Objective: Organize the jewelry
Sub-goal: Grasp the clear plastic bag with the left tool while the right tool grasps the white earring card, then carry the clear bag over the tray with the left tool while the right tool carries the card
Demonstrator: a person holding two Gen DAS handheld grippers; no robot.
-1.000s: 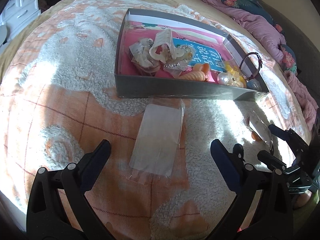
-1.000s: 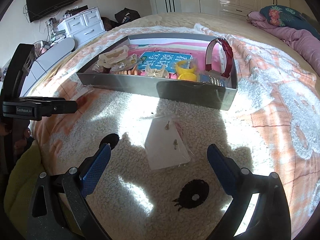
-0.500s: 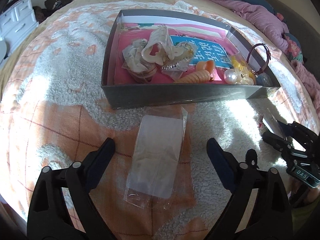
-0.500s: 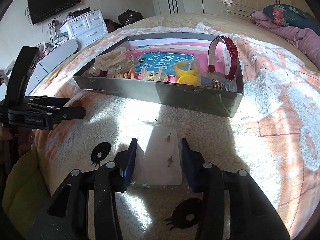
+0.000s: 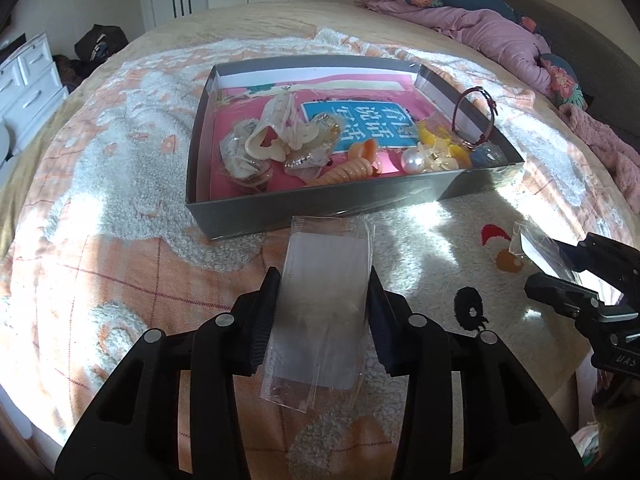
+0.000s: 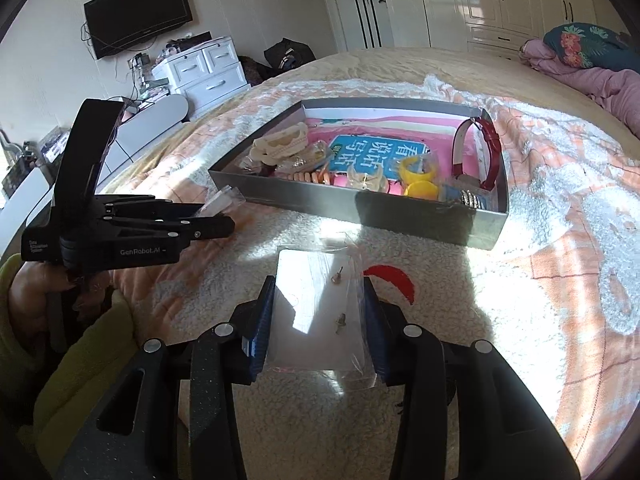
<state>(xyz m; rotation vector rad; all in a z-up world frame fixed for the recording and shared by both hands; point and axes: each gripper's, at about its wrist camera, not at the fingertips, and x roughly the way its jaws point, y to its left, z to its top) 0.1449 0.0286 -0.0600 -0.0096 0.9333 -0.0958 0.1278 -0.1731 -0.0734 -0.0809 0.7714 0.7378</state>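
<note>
My left gripper [image 5: 323, 280] is shut on a clear plastic bag [image 5: 320, 320] that holds a blank white card. In the right wrist view it [image 6: 216, 220] shows at the left, with the bag's end [image 6: 224, 200] sticking out past its fingers. My right gripper [image 6: 319, 286] is shut on another clear bag [image 6: 316, 304], whose white card carries two small earring studs [image 6: 338, 276]. The left wrist view has it [image 5: 560, 268] at the right edge. Beyond both stands a grey shallow box [image 5: 320, 208] [image 6: 400, 212] holding shell pieces, a pearl, yellow items, an orange coil and a red bracelet [image 6: 490, 148].
Everything rests on a fluffy orange-and-white blanket [image 5: 120, 200] over a bed. A pink duvet and floral pillows [image 5: 500, 28] lie at the far right. White drawers [image 6: 200, 68] and a wall TV [image 6: 136, 16] stand beyond the bed. A hand in a yellow-green sleeve [image 6: 72, 340] holds the left gripper.
Both grippers were open a second ago. The right one shut on the earring bag first, then the left shut on the blank-card bag. Both views have risen and tilted forward.
</note>
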